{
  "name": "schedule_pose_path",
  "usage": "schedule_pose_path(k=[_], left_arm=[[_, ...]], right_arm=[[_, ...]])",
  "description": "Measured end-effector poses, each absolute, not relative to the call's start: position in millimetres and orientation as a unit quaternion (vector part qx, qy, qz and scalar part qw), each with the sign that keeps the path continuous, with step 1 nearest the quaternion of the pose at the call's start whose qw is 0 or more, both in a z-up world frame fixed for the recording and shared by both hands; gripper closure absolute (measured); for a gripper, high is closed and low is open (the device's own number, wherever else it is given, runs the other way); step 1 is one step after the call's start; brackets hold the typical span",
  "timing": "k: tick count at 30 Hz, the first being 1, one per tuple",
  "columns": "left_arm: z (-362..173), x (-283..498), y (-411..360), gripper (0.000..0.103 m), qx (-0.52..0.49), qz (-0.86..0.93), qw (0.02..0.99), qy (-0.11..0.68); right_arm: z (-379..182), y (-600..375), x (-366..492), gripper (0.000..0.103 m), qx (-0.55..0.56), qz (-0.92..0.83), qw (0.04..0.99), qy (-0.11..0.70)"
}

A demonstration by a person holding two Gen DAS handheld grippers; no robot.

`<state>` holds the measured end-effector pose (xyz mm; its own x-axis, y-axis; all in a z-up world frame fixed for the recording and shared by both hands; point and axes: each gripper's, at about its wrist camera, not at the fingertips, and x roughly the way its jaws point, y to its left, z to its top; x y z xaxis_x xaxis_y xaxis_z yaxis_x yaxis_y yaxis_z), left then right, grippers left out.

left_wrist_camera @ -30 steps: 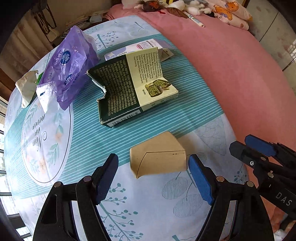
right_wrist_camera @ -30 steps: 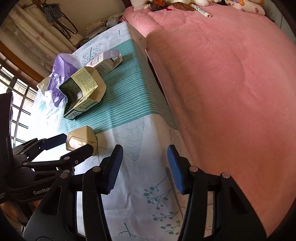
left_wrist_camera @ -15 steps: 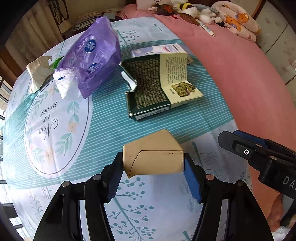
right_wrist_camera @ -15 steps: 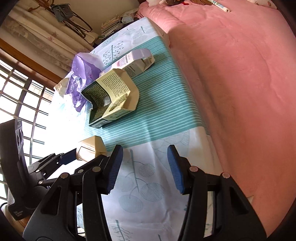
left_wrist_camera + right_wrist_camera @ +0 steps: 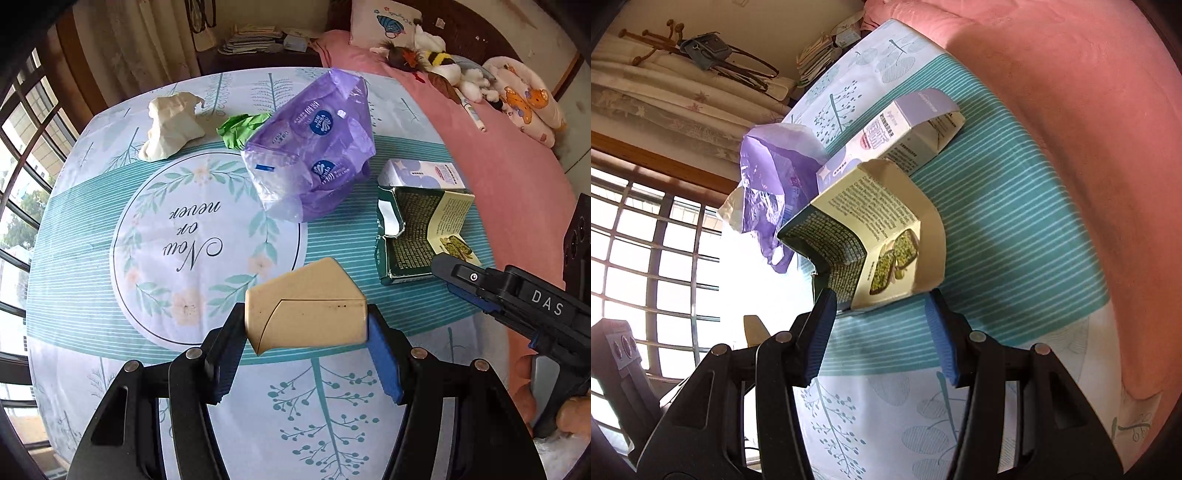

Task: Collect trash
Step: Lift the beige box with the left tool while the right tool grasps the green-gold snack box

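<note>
Left tool (image 5: 306,328) now clamps beige carton (image 5: 306,314), lifted.

Free room: bare cloth of worktop (image 5: 92,258) left of centre, from printed circle to window-side edge; also near edge below tan box (image 5: 306,314). Right side crowded: torn green carton (image 5: 413,236) touching lilac carton (image 5: 421,175) behind it, purple bag (image 5: 317,147) just beside both. Far edge blocked by white wad (image 5: 170,125) and green scrap (image 5: 240,127). Right gripper (image 5: 882,332) jaws spread, straddling near end of green carton; tan box fills left gripper (image 5: 306,350) jaws. Pink bed (image 5: 1089,129) borders right edge.
</note>
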<state>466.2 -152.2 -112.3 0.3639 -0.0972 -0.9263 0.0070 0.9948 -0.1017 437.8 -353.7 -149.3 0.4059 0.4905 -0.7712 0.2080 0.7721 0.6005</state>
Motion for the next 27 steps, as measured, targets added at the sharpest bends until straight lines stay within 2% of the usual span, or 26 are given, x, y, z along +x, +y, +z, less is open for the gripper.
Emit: schedule_pose_path(k=[6, 10, 15, 20, 27], left_arm=[[-94.7, 455.4, -129.3, 0.04, -0.045, -0.02, 0.829, 0.557], [-94.8, 455.6, -126.6, 0.04, -0.046, -0.016, 0.828, 0.559], [-91.4, 455.2, -123.9, 0.04, -0.044, -0.016, 0.829, 0.557], [-85.6, 452.2, -119.4, 0.04, -0.044, -0.017, 0.833, 0.552], [-73.9, 435.2, -109.0, 0.04, -0.038, -0.028, 0.837, 0.545]], right_arm=[[-153.4, -356.8, 451.4, 0.055, 0.351, 0.075, 0.772, 0.526], [-156.3, -355.2, 458.1, 0.068, 0.346, 0.064, 0.774, 0.526], [-150.8, -350.0, 460.0, 0.074, 0.329, 0.069, 0.784, 0.522], [-132.9, -346.3, 447.3, 0.085, 0.306, 0.088, 0.798, 0.513], [-103.8, -330.8, 411.4, 0.086, 0.254, 0.109, 0.816, 0.509]])
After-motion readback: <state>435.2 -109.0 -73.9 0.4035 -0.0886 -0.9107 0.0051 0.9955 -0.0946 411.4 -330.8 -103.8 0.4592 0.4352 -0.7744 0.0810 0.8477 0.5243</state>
